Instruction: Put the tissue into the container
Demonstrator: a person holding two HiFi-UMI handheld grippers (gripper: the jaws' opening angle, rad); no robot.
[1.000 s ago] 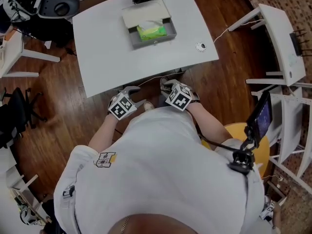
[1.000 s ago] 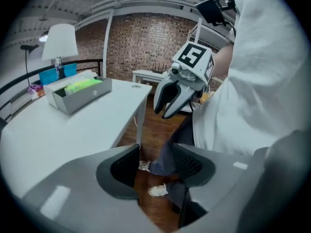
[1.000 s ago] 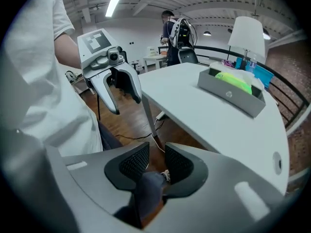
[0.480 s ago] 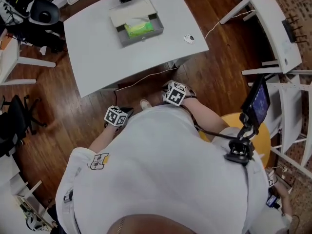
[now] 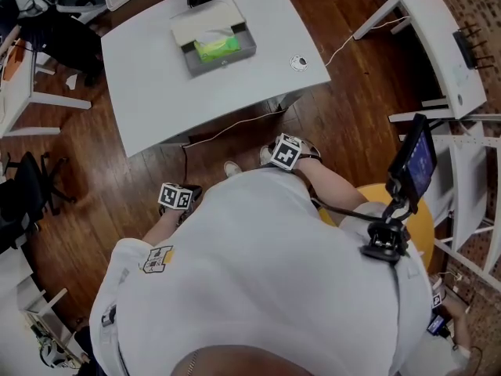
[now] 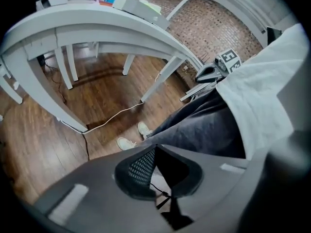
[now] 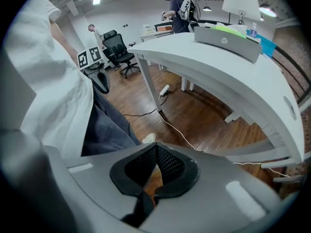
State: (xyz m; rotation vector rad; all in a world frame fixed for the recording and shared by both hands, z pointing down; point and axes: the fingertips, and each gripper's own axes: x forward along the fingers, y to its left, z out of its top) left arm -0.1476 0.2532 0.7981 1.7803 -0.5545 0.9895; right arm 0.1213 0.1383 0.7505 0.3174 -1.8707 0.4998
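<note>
Both grippers hang low by my legs, well short of the white rectangular tabletop point(image 5: 149, 92) and below its edge. The left gripper point(image 5: 177, 199) points down at the brown wooden floor point(image 5: 344, 120), its jaws closed with nothing between them. The right gripper point(image 5: 286, 152) points down more steeply; its jaws have just been closing and now meet on nothing, with only floor showing past them.

The green tissue packet with a white sheet rising from it point(image 5: 214, 45) lies inside the shallow grey rectangular container point(image 5: 227, 59), which stands on the far half of the tabletop, well apart from both grippers. A small round white object point(image 5: 298, 63) sits near the tabletop's right edge, untouched.

I judge the placing step finished, since the tissue already rests within the container walls and neither gripper carries anything; this reads as the rest pose at the end of the task. The next move calls for little; I would keep both grippers clear of the tabletop's underside. If the packet needed seating deeper, I would have to lift a gripper above the edge, open its jaws, and reach forward across the tabletop.
</note>
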